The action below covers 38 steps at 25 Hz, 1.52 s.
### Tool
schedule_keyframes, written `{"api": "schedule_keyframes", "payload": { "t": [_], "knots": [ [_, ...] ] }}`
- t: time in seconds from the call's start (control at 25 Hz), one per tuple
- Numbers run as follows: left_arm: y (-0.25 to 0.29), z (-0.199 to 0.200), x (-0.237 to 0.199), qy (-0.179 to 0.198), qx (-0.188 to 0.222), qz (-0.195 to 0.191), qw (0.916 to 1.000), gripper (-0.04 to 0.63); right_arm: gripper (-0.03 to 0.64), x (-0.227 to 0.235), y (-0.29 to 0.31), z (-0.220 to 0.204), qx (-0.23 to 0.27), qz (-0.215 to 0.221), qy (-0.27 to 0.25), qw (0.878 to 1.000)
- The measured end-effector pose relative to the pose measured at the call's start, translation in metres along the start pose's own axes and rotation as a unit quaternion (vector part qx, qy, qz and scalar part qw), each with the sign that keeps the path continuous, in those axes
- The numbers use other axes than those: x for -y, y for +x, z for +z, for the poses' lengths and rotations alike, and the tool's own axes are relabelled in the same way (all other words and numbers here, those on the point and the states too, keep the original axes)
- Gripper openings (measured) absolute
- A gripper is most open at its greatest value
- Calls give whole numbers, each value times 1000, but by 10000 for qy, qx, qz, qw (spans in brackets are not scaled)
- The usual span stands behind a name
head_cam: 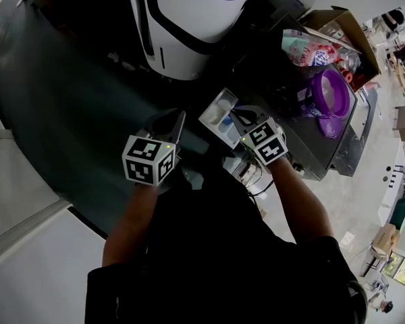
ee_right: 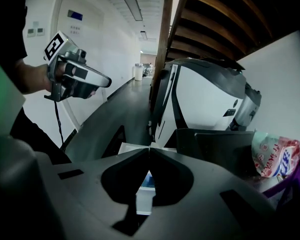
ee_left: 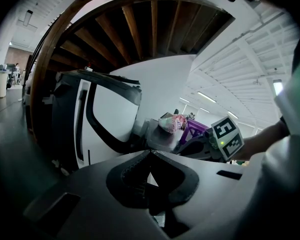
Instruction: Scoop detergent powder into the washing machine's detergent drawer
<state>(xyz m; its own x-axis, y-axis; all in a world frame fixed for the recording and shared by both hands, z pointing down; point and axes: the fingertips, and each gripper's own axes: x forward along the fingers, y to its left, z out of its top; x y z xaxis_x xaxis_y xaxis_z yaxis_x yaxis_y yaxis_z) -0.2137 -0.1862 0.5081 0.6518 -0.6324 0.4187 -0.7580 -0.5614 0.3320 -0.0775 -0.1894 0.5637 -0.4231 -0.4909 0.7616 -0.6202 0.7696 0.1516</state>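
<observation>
The washing machine [head_cam: 322,155] has a dark top, and its white detergent drawer [head_cam: 217,117] stands pulled out, with a blue insert inside. On top sit a purple detergent tub [head_cam: 328,94] and a pink and teal detergent bag [head_cam: 304,48]. My left gripper [head_cam: 180,116] is shut and empty, held left of the drawer. Over the drawer's right side my right gripper [head_cam: 234,116] is also shut and empty. In the right gripper view the tips [ee_right: 149,149] meet above the drawer [ee_right: 144,192]. In the left gripper view the tips [ee_left: 150,153] touch, with the tub [ee_left: 196,130] and bag [ee_left: 171,122] beyond.
A large white and dark appliance [head_cam: 187,20] stands just behind the drawer. An open cardboard box [head_cam: 347,27] with items sits at the back right of the machine. A dark floor strip [head_cam: 61,113] runs to the left. A wooden stair underside [ee_left: 140,29] hangs overhead.
</observation>
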Motion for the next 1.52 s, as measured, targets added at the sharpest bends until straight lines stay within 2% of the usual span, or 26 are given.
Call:
{"api": "schedule_keyframes", "payload": {
  "t": [0.2,0.4,0.72,1.52],
  "knots": [
    [-3,-1,-1,-44,48,8,10000,8,18,-3,3,-3,-172,-63,-272,9995],
    [-3,-1,-2,-56,77,23,10000,8,17,-2,6,-5,-309,-165,-761,9965],
    [-6,-3,1,-50,66,38,10000,8,17,-4,6,-7,-403,-251,-1119,9926],
    [-14,-7,3,-41,68,25,10000,8,17,-15,6,-5,-572,-523,-2144,9737]
  ]
}}
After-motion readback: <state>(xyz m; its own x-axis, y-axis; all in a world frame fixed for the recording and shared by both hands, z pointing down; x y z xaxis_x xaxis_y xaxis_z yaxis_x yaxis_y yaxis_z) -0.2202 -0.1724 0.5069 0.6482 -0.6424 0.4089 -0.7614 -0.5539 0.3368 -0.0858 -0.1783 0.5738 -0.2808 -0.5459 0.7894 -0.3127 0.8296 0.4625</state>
